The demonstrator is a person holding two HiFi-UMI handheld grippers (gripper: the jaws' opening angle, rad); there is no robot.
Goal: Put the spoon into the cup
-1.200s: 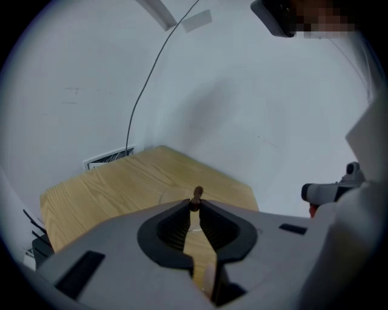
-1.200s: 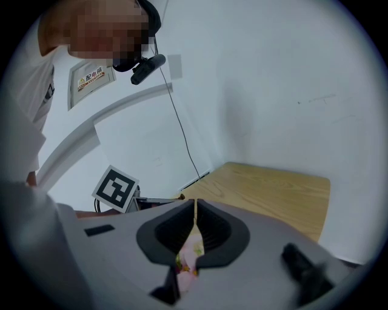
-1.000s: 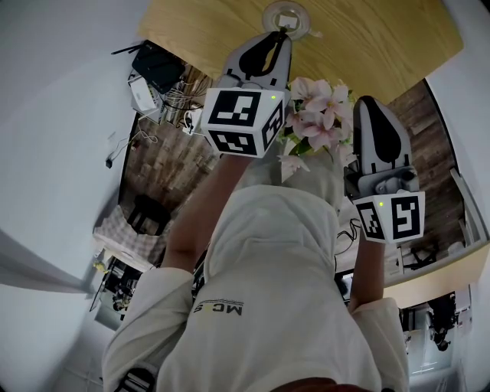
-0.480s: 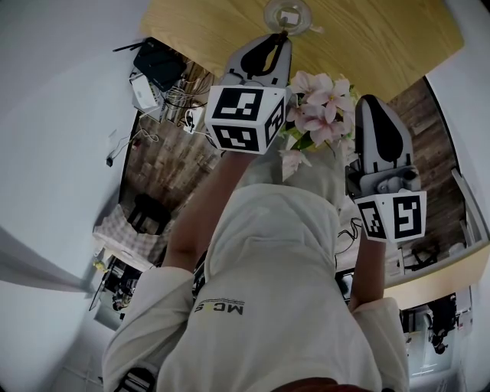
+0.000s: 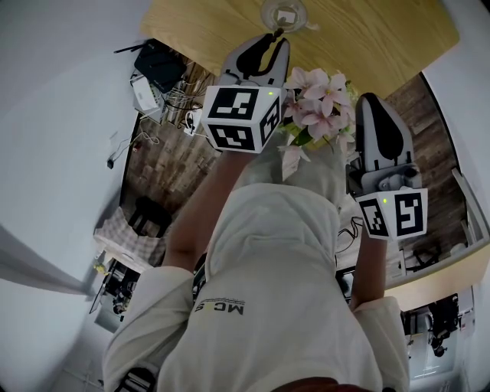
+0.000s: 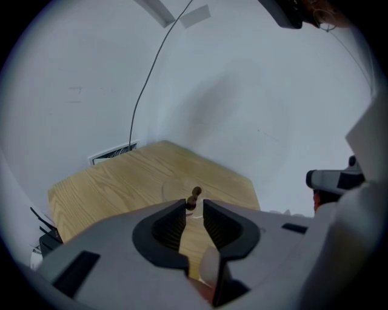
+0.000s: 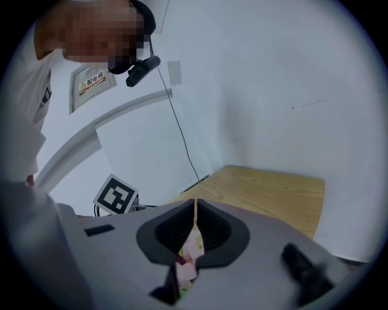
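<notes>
A clear glass cup (image 5: 284, 13) stands on the light wooden table (image 5: 367, 38) at the top of the head view. My left gripper (image 5: 271, 36) reaches toward it, its tips just short of the cup. In the left gripper view its jaws stand close together on a dark brown spoon (image 6: 193, 197), whose end pokes out past the tips, with the faint cup (image 6: 174, 190) right beyond. My right gripper (image 5: 366, 102) hangs back at the right, nearer the person, with its jaws shut (image 7: 194, 206) and nothing seen gripped.
Pink flowers (image 5: 315, 103) stand between the two grippers, and show under the right jaws (image 7: 187, 261). The table meets white walls (image 6: 254, 109) in a corner. A cable (image 6: 143, 91) runs down the wall. Boxes and cables (image 5: 153, 76) clutter the wooden floor at left.
The left gripper has edged slightly up and to the left near the cup. The right gripper has stayed almost still.
</notes>
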